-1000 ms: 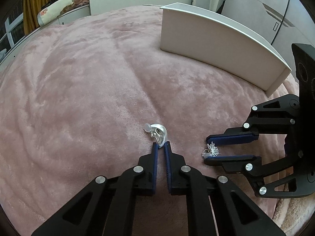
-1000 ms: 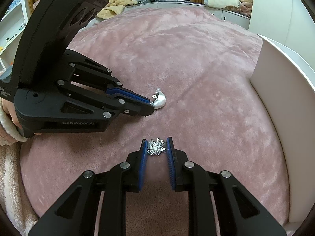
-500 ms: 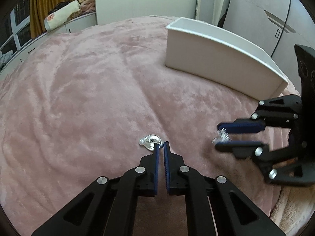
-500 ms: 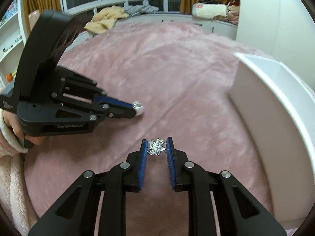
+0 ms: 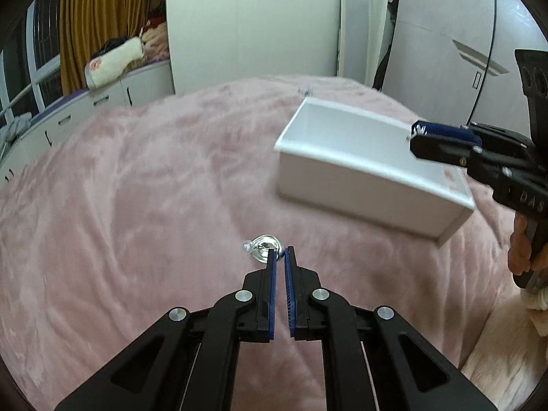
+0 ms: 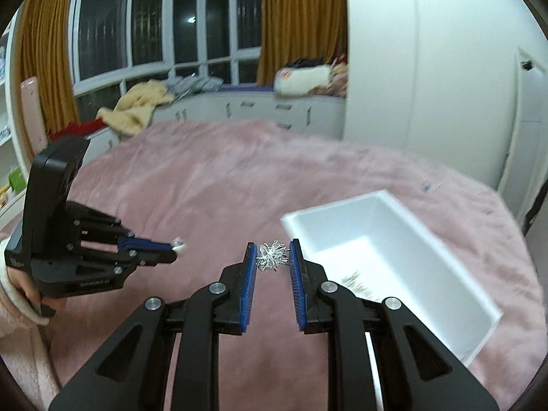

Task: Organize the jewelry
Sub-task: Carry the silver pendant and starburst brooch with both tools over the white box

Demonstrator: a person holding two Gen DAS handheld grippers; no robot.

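My left gripper is shut on a round silver earring with a pearl stud, held in the air above the pink blanket. It also shows in the right wrist view. My right gripper is shut on a spiky silver starburst earring, held up beside the near-left corner of the white box. In the left wrist view the right gripper hovers over the box's right part. Some small jewelry lies inside the box.
The pink plush blanket covers the whole bed. White wardrobes stand behind the box. A window seat with clothes and pillows runs along the far side. My hands hold both gripper handles.
Both grippers have lifted off the blanket with their earrings. The right gripper has moved up and toward the white box, whose inside now shows.
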